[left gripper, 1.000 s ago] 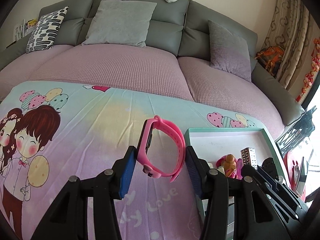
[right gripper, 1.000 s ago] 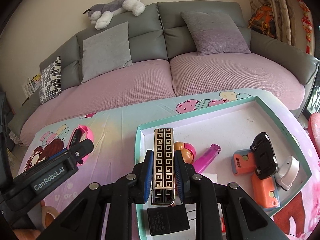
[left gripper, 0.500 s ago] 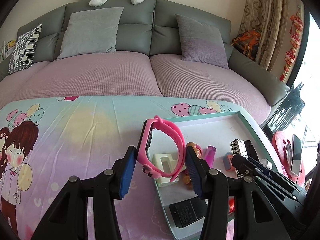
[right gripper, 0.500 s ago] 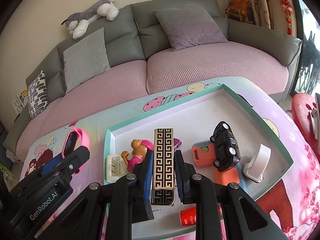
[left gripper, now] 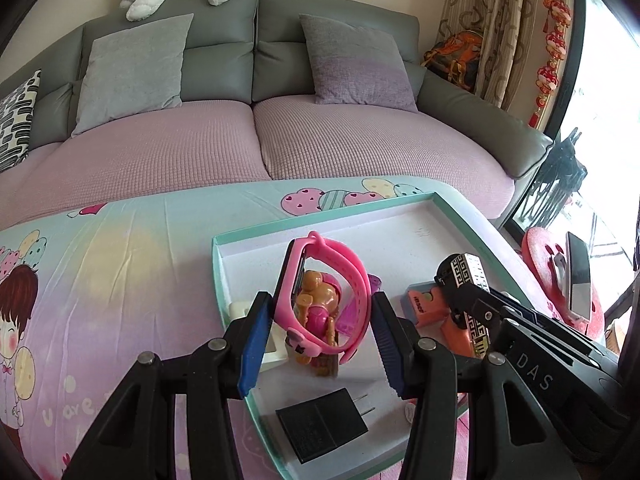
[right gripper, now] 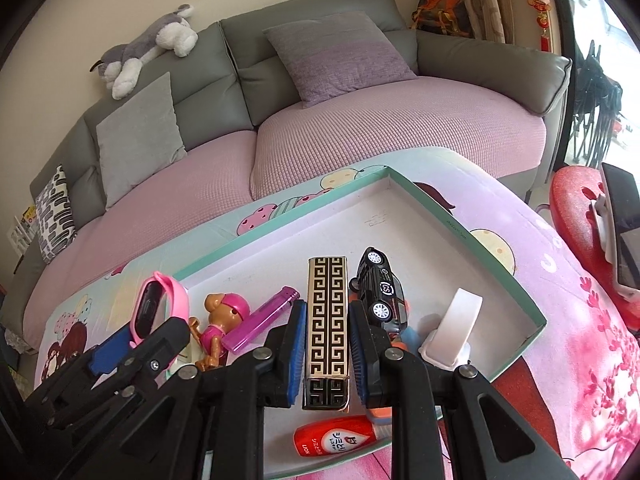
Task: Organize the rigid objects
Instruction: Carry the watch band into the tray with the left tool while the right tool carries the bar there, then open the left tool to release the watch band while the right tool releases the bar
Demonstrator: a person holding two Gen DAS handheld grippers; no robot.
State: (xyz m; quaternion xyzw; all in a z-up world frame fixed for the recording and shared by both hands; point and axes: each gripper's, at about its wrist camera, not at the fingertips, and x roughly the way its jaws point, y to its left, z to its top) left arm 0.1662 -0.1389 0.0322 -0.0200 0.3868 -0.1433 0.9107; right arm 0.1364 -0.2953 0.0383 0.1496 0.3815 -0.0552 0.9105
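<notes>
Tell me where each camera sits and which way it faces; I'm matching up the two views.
Left wrist: on the left gripper, looking down along its fingers at the pink watch over the tray; right gripper at right.
Right wrist: on the right gripper, looking down at the patterned box over the tray; left gripper at left.
Shared: tray, sofa, toy figure.

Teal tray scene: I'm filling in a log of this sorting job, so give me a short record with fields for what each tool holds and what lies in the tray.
left tool: closed on the pink watch band, held above the tray
right tool: shut on the black-and-gold patterned box, above the tray
tray: teal rim, white floor, on the cartoon tablecloth
in tray: toy figure, purple lighter, black toy car, black plug adapter, red-and-white tube, white holder
free space: far half of the tray
</notes>
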